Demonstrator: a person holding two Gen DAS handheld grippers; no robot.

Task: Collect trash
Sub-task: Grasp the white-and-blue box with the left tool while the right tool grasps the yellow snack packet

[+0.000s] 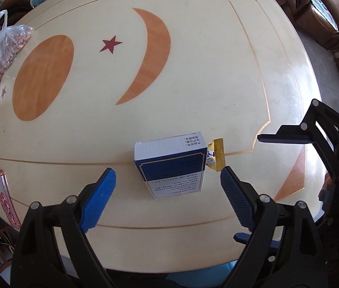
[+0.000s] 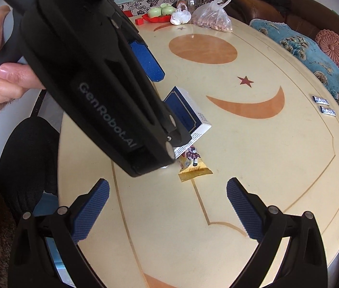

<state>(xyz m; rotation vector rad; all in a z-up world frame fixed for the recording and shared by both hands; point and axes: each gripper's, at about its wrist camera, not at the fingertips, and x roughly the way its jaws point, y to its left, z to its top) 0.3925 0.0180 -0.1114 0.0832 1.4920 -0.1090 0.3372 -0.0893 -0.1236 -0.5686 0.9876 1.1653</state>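
Note:
A blue and white carton [image 1: 169,165] lies flat on the cream table [image 1: 217,72]. A crumpled yellow snack wrapper [image 1: 216,154] rests against its right side. My left gripper [image 1: 167,170] points straight down over the carton, open, with a blue pad on either side and neither touching it. In the right wrist view the left gripper's black body covers part of the carton [image 2: 193,117], and the wrapper [image 2: 193,165] lies just ahead. My right gripper [image 2: 167,182] stands open and empty, short of the wrapper.
A clear bag of nuts [image 2: 211,16], a small white bag [image 2: 180,16] and a red tray [image 2: 159,19] sit at the table's far end. Two small blue sachets [image 2: 324,105] lie by the sofa-side edge. A hand [image 2: 8,79] grips the left tool.

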